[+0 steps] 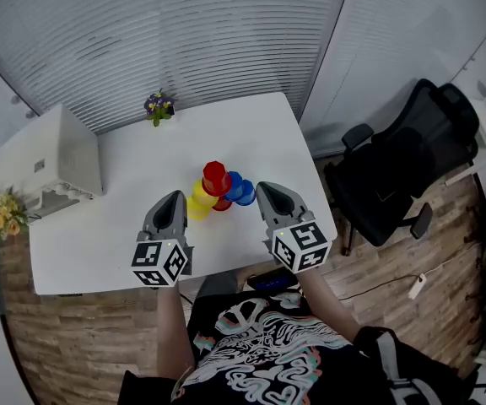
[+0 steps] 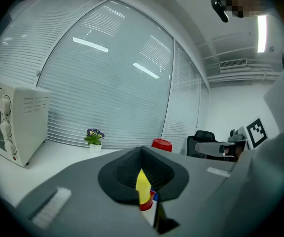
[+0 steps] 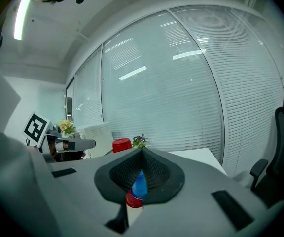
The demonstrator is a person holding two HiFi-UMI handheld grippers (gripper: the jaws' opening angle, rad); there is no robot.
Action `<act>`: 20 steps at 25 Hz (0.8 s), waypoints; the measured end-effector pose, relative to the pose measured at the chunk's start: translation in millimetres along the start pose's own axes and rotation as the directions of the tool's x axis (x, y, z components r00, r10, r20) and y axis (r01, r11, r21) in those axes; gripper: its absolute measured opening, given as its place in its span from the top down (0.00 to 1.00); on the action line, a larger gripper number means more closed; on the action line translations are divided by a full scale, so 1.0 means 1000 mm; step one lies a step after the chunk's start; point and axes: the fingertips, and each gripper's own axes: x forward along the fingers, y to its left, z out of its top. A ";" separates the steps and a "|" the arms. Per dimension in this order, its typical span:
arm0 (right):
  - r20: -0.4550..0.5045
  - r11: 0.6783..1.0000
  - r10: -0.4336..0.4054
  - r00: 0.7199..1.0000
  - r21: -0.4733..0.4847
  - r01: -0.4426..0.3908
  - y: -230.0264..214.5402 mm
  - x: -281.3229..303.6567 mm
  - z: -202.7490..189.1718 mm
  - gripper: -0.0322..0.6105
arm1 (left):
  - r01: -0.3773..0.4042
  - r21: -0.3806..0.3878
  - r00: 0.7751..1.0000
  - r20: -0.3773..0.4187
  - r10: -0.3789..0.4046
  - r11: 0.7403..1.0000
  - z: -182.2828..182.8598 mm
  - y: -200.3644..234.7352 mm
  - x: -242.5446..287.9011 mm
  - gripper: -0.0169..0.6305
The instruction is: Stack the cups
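Risk: the cups [image 1: 218, 191] are bunched tight and look to be touching, so a tool nosing in could tip the tall red cup [image 1: 215, 175] or shove the yellow cup [image 1: 199, 201] and blue cup [image 1: 240, 189] across the surface [image 1: 116, 226]. Jaws need opening first, else they just bump. Left tool [image 1: 175, 199] is fully closed and empty. Right tool [image 1: 265, 189] is the same. The cluster sits between both tips, just ahead.

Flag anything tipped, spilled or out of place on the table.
Nothing is spilled or damaged. The only oddity is that the cups form a tight heap, not one stack: the red cup sits highest, with the yellow cup and blue cup beside it. Whether any lies tipped is unclear.
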 end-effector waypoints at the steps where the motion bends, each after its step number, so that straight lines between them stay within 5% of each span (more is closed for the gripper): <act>1: -0.002 1.000 -0.001 1.000 -0.002 0.001 0.000 0.000 0.000 0.95 | -0.001 -0.001 1.000 0.000 0.001 1.000 0.000 0.000 0.000 0.97; 20: -0.014 1.000 0.008 1.000 0.005 -0.008 0.002 -0.005 -0.005 0.95 | -0.004 -0.031 1.000 0.003 0.004 1.000 0.000 0.002 -0.004 0.97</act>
